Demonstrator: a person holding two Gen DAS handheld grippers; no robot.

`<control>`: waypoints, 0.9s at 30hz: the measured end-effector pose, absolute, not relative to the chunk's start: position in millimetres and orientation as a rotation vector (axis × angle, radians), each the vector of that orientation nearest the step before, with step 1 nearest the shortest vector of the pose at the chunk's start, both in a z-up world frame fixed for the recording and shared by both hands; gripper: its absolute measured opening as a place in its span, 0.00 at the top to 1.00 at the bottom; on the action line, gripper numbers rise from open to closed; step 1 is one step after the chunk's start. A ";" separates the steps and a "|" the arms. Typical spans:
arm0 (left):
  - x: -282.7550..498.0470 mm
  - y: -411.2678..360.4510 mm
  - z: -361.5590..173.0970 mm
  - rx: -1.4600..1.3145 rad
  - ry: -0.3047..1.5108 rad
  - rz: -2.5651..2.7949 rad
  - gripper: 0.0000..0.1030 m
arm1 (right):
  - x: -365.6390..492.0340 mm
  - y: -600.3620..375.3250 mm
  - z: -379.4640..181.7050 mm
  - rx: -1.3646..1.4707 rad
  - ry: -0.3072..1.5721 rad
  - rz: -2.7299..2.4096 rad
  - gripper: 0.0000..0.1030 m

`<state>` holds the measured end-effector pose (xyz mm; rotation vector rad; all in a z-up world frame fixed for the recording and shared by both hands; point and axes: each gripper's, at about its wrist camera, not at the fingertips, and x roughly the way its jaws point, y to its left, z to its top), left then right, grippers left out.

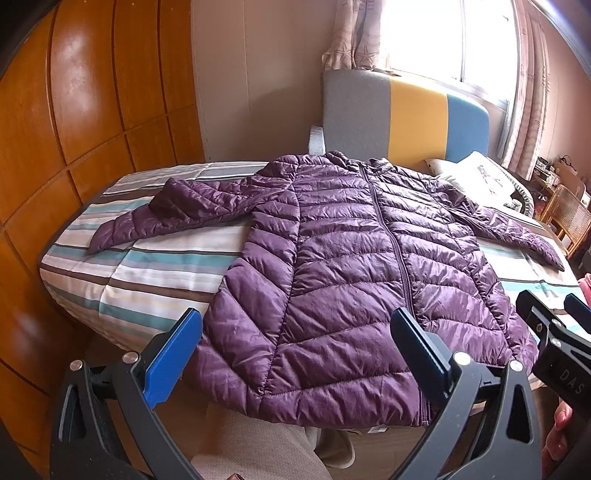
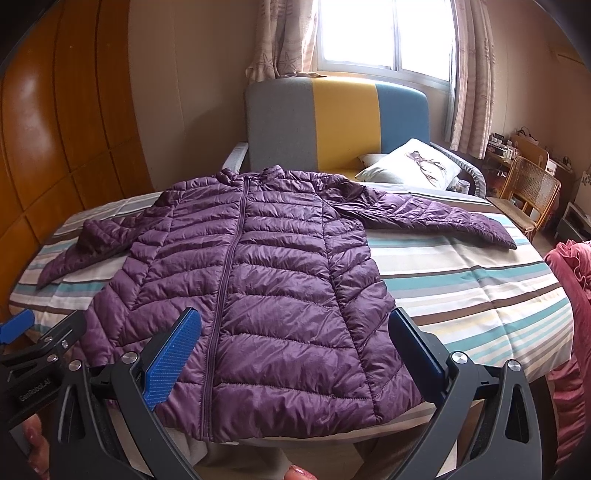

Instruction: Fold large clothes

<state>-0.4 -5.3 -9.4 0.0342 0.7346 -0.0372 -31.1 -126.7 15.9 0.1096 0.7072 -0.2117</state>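
Observation:
A purple quilted puffer jacket (image 1: 351, 266) (image 2: 255, 280) lies flat and zipped on a striped bedspread (image 1: 147, 266) (image 2: 461, 295), front up, collar towards the headboard, both sleeves spread out sideways. Its hem hangs slightly over the near bed edge. My left gripper (image 1: 295, 328) hovers open just above the hem, left of the zip, nothing between its blue pads. My right gripper (image 2: 295, 328) is open too, over the hem right of the zip. Each gripper shows at the edge of the other's view: the right gripper (image 1: 554, 325) and the left gripper (image 2: 22, 332).
A grey, yellow and blue headboard (image 2: 336, 122) stands at the far end under a bright window (image 2: 384, 33). A pillow (image 2: 410, 162) lies at the far right. A wooden wardrobe (image 1: 74, 110) runs along the left, a wicker chair (image 2: 528, 195) stands at right. Pink fabric (image 2: 569, 332) lies by the bed's right edge.

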 end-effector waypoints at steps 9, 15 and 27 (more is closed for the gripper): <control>10.1 -4.4 -23.0 0.016 0.790 -0.051 0.02 | -25.1 -138.0 9.4 0.132 0.730 -0.236 0.03; 18.6 -7.3 -30.7 0.029 0.806 -0.065 0.02 | -17.6 -148.7 1.0 0.132 0.738 -0.257 0.03; 80.7 -12.6 -57.9 0.102 0.798 -0.010 0.02 | 30.4 -241.7 -42.4 0.301 0.852 -0.269 0.03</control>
